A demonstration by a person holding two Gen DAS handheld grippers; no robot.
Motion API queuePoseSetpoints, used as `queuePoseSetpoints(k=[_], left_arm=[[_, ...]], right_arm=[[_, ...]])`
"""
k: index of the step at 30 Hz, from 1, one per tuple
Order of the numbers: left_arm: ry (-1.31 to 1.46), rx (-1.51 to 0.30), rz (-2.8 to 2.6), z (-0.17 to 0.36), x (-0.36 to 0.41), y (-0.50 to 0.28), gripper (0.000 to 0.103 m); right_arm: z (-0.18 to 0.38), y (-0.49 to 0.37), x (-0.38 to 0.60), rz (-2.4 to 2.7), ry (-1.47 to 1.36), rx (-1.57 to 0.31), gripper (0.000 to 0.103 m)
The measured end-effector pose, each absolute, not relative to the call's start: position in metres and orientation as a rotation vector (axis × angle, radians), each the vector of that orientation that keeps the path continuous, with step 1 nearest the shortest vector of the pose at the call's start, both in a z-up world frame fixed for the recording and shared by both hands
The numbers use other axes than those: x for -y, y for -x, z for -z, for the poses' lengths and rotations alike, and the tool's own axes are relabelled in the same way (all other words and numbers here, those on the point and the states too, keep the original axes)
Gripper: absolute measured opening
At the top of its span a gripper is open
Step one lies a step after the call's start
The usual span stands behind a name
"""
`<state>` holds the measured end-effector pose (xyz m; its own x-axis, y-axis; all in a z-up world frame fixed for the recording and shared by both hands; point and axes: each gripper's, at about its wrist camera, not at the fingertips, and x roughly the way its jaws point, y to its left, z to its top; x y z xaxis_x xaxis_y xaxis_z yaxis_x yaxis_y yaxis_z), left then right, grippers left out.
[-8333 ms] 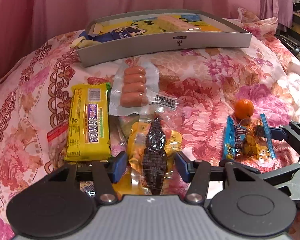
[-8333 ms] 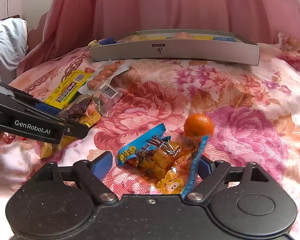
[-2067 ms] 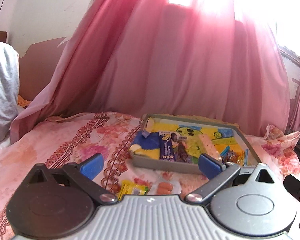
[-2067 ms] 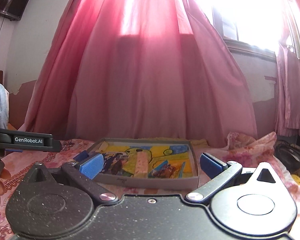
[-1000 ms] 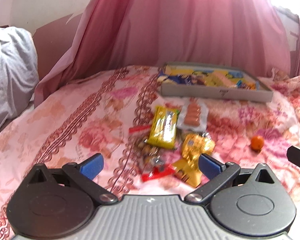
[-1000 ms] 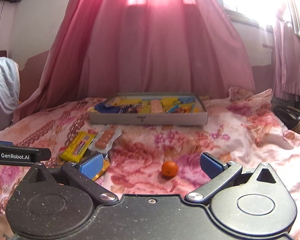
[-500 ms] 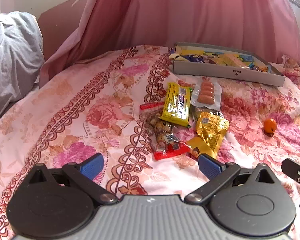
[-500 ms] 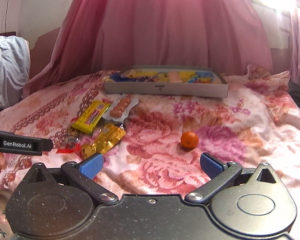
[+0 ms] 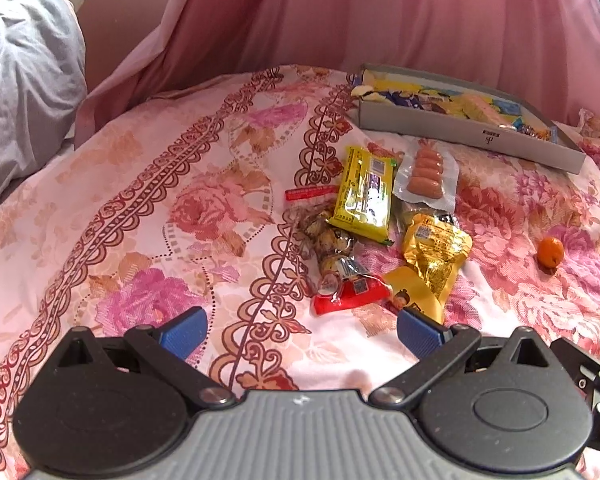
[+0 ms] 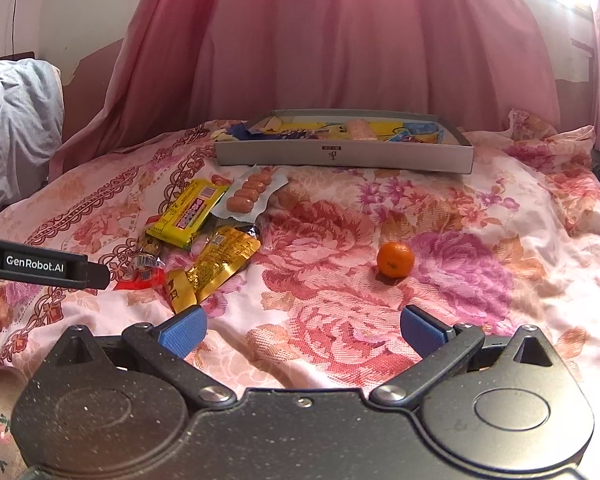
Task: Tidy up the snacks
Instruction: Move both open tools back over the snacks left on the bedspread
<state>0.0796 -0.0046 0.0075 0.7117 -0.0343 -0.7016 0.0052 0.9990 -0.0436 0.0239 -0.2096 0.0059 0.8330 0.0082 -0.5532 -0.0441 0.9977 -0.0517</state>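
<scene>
Risks, near to far:
- Red packet (image 9: 350, 294), gold pouch (image 9: 434, 256) and yellow bar (image 9: 366, 194) overlap in 1 heap on the bed (image 9: 148, 216). A pinch there may lift 2 wrappers together, or slip off glossy film.
- Soft quilt gives under a press, so fingers may snag fabric.
- Orange (image 10: 395, 259) is round and loose; a nudge may roll it away.
- Sausage pack (image 9: 426, 172) is flat, with little edge to catch.

Positions, near to far:
- Left gripper (image 9: 302, 332): fingers spread wide, holding nothing. The red packet lies just ahead, between the finger lines; the gold pouch nears the right finger.
- Right gripper (image 10: 302, 330): fingers spread wide, holding nothing. The orange lies ahead, toward the right finger, apart from both tips.
- Box (image 10: 342, 156): farthest, at the curtain side, already carrying several snacks.
</scene>
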Motion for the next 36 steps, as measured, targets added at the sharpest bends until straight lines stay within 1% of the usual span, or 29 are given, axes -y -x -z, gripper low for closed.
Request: queuePoseSetpoints(k=[10,18,23,29,36], left_arm=[[0.072,-0.845,0.085,0.003,-0.005,-0.125,0.103],[0.084,-0.870,0.163,0.015,-0.008,-0.164,0.102],[0.074,-0.871,0.158,0.022,-0.012,-0.170,0.102],[0.054,-0.863,0.156,0.023,-0.012,-0.172,0.102],[0.049,-0.852,0.163,0.021,-0.010,-0.170,0.102]], right_arm=[[-0.002,-0.056,0.187,-0.070,0.069,-0.595,0.102],[0.017,-0.098,0.161,-0.103,0.106,-0.657,0.102],[0.027,-0.122,0.146,-0.106,0.122,-0.682,0.102],[0.039,-0.150,0.134,-0.055,0.113,-0.736,0.100],[0.042,-0.146,0.139,-0.047,0.138,-0.725,0.097]])
